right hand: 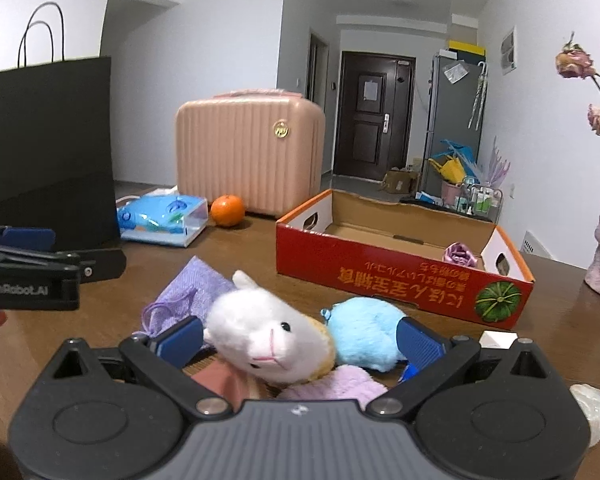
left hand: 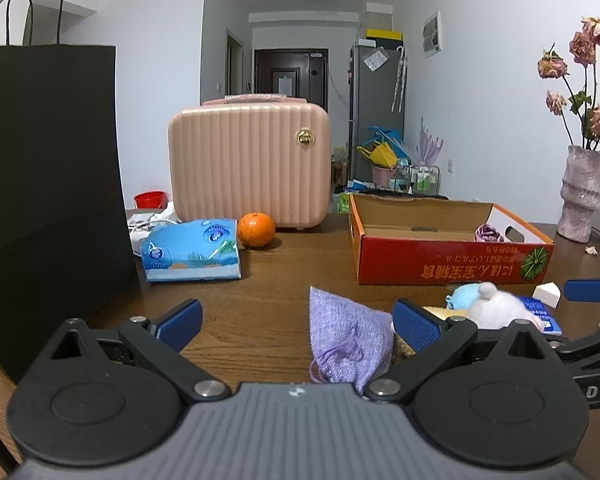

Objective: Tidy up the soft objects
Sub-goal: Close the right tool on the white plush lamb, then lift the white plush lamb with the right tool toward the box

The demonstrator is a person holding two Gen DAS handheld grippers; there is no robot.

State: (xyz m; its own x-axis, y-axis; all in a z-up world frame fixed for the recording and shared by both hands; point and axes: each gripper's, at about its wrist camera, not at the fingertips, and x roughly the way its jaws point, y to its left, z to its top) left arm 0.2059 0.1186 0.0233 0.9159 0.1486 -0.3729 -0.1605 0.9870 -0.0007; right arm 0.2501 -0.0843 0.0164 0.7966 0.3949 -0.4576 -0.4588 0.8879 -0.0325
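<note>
A white alpaca plush [right hand: 266, 338] lies on the wooden table between the open fingers of my right gripper [right hand: 298, 340], with a light blue plush [right hand: 366, 334] beside it and a lilac plush [right hand: 334, 384] under it. A purple knit pouch [left hand: 346, 340] lies inside the open jaws of my left gripper [left hand: 298, 324], near its right finger; the pouch also shows in the right wrist view [right hand: 192, 294]. Neither gripper holds anything. The red cardboard box [right hand: 384, 272] stands open behind, with a purple fabric rose [right hand: 458, 254] inside.
A black paper bag [left hand: 48, 184] stands at the left. A pink case [left hand: 248, 168], an orange [left hand: 256, 229] and a blue tissue pack [left hand: 192, 250] sit at the back. A pink vase [left hand: 582, 194] of dried roses stands at the right. Small white objects [left hand: 547, 294] lie nearby.
</note>
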